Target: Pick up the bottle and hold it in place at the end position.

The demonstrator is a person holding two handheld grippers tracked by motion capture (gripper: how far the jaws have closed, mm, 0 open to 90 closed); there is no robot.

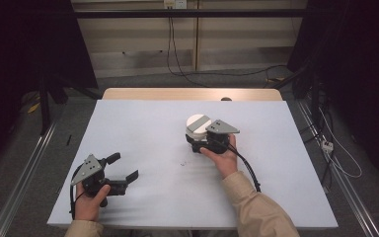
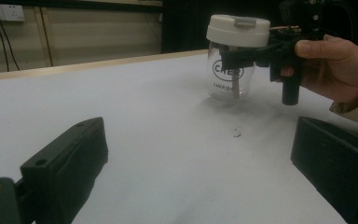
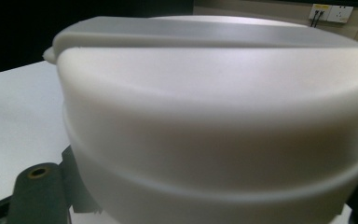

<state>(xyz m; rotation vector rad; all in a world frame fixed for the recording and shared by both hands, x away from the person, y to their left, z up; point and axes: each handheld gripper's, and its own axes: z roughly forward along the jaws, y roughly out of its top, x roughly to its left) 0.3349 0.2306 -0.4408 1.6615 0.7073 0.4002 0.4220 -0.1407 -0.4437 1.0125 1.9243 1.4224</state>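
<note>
The right gripper (image 1: 201,143) clamps the clear jar (image 2: 228,79) just under its white lid (image 2: 238,29), probably to steady it, while the left gripper (image 1: 123,170) waits open, well apart.

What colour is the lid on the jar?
White, with a grey strip across the lid; clearest in the left gripper view.

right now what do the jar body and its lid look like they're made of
Jar body: clear glass or hard clear plastic, glossy; you can see the table through it, and black lettering is printed on it. Which of the two, the look leaves open.
Lid: white plastic, matte and opaque, with soft moulded edges and a grey strip across the top.
</note>
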